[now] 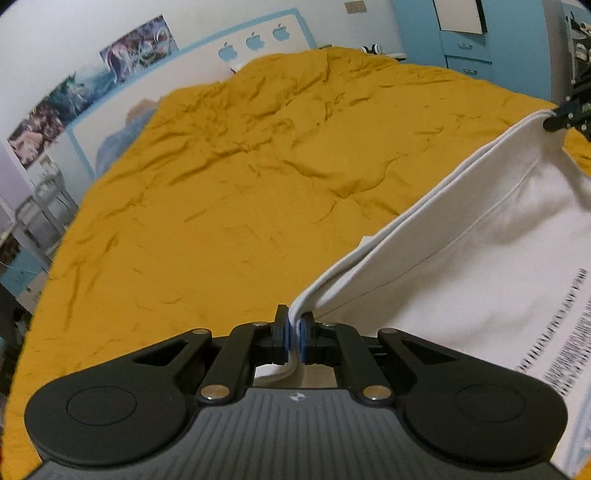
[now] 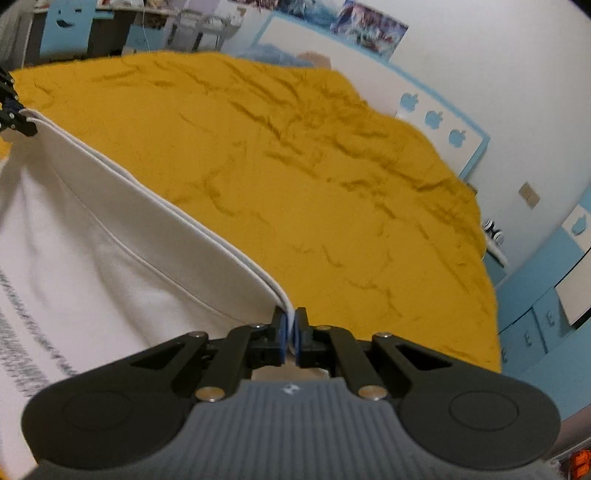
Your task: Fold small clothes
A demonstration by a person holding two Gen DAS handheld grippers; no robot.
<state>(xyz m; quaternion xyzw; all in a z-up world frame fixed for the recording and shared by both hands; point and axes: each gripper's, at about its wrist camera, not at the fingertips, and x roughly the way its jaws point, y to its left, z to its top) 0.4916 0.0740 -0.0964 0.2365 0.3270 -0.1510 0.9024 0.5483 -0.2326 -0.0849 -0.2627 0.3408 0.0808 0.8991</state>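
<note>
- Left gripper (image 1: 294, 334) is pinching one corner of the white garment (image 1: 461, 258).
- Right gripper (image 2: 290, 334) is pinching the other corner, stretching its doubled edge taut above the yellow bedspread (image 1: 221, 203).

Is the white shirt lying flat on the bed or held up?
Held up: the left gripper and right gripper each pinch the white shirt along its doubled edge, stretched taut above the yellow bedspread.

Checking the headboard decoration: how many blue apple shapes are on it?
3. The blue apple-shaped cutouts sit in a row on the white headboard panel behind the mustard bedspread: one, one, one. More may be hidden.
</note>
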